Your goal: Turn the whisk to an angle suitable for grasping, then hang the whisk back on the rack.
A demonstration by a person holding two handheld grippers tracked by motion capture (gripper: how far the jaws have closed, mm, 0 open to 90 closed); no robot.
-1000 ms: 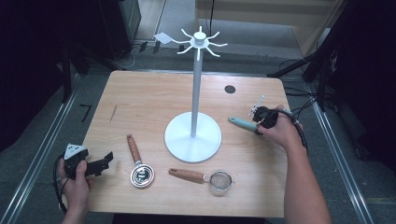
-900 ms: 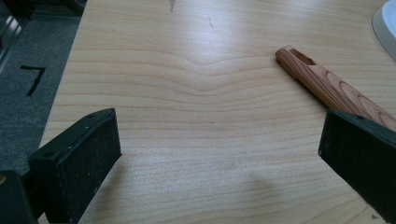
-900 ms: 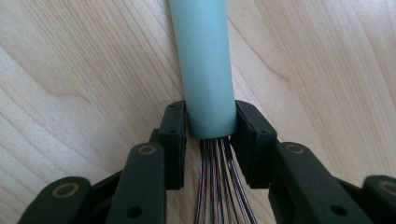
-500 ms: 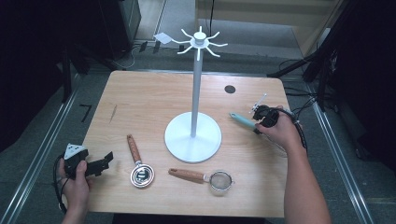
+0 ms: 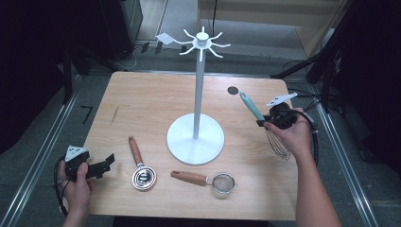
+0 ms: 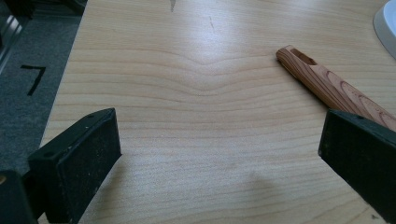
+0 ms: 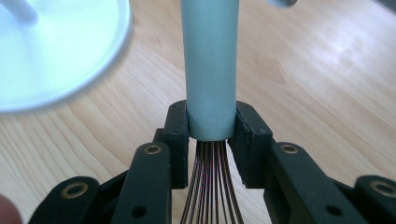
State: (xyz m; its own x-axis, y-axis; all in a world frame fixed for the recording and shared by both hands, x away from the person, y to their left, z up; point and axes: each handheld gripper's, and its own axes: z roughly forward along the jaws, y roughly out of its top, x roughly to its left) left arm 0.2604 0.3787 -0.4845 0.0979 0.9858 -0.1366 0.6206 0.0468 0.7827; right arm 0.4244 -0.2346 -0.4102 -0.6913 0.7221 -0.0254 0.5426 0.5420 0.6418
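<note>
My right gripper (image 5: pixel 263 123) (image 7: pixel 211 125) is shut on a whisk's teal handle (image 5: pixel 251 106) (image 7: pixel 210 65), lifted above the table's right side; the wire head (image 5: pixel 279 143) hangs below my hand. The handle points up and left toward the white hook stand (image 5: pixel 196 94). At the table's front left my left gripper (image 5: pixel 109 162) (image 6: pixel 215 154) stands open, low over bare wood. A wooden-handled round strainer (image 5: pixel 140 163), its handle (image 6: pixel 327 86) just right of the left jaws, lies before it. A second wooden-handled mesh strainer (image 5: pixel 208 179) lies near the front edge.
The stand's round white base (image 5: pixel 196 139) (image 7: pixel 56 51) sits mid-table, its hook crown (image 5: pixel 202 41) high above. A dark round hole (image 5: pixel 232 90) marks the tabletop at back right. Cables trail off the right edge.
The right hand has lifted the whisk off the table; the teal handle now tilts up and the wires hang below. The left hand has stayed put.
</note>
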